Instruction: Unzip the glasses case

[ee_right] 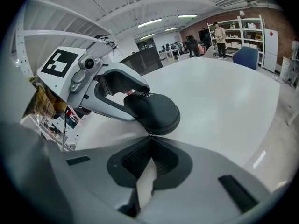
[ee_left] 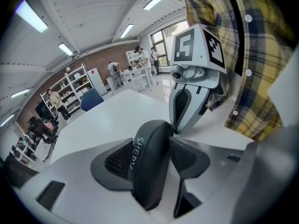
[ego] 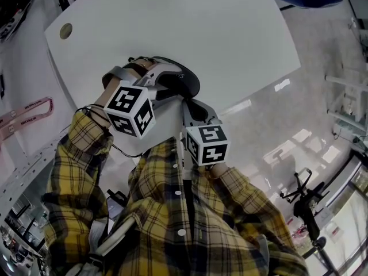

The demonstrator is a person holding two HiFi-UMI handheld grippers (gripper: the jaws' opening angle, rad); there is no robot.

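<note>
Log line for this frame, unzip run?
stage: pre-unzip | left gripper: shut on glasses case | right gripper: shut on zipper pull | zip: not yet open | over white table

Black rounded glasses case [ee_left: 148,164], white-lettered, clamped edgewise in the left tool [ee_left: 152,146] over the white table [ee_left: 117,115]

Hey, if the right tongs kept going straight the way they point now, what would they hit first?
The glasses case: the right tongs are shut at its edge, apparently pinching the zipper pull, so the case body lies directly ahead.
</note>
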